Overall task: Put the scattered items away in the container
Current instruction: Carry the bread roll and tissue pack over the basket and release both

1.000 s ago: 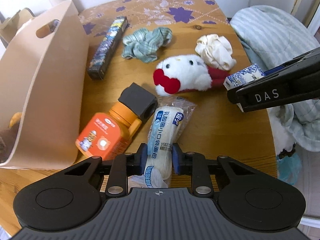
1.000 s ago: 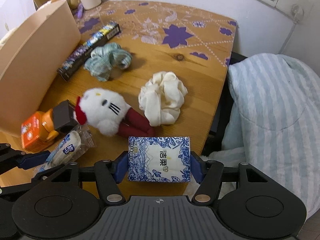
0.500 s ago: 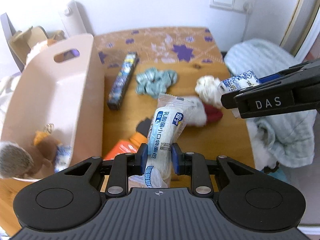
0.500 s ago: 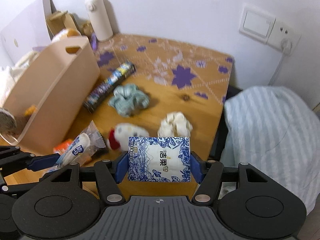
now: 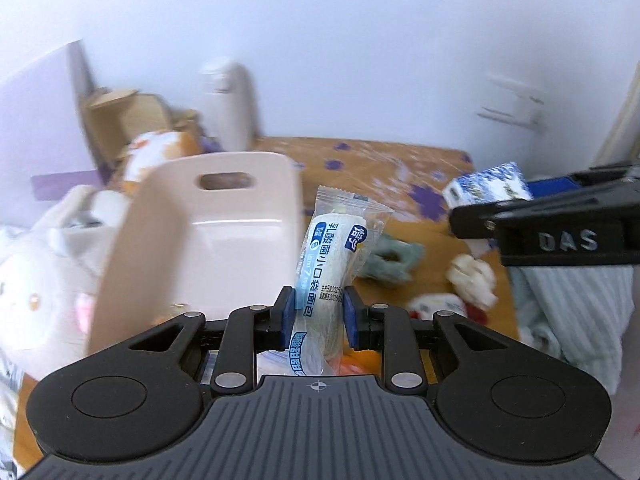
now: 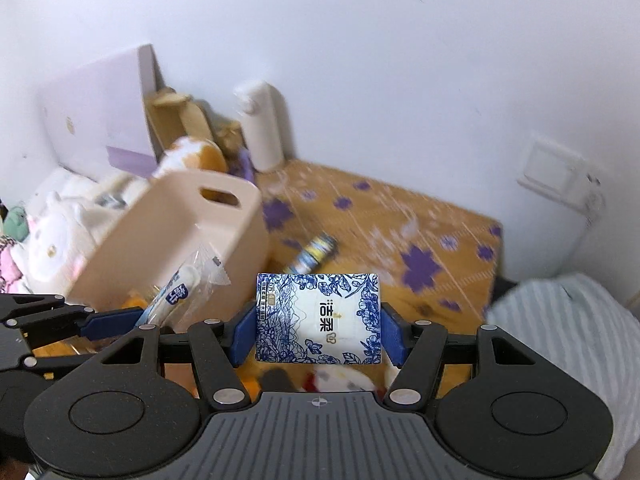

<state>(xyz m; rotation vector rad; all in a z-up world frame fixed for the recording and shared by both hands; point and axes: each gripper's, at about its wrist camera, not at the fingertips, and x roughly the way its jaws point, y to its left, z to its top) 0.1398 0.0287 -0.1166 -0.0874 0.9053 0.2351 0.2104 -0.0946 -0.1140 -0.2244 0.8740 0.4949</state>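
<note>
Left gripper (image 5: 316,316) clamps the bread pack (image 5: 326,268); right gripper (image 6: 316,330) clamps the tissues (image 6: 318,316). Risk: the pack's slippery wrapper slides free before reaching the bin (image 5: 224,248).

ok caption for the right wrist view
Right gripper holding a blue floral tissue pack above the table, beige storage bin ahead.

Motion blur smears the table (image 6: 400,216) pattern; the container (image 5: 224,240) interior is hidden behind the wrapped bread (image 5: 328,256).
</note>
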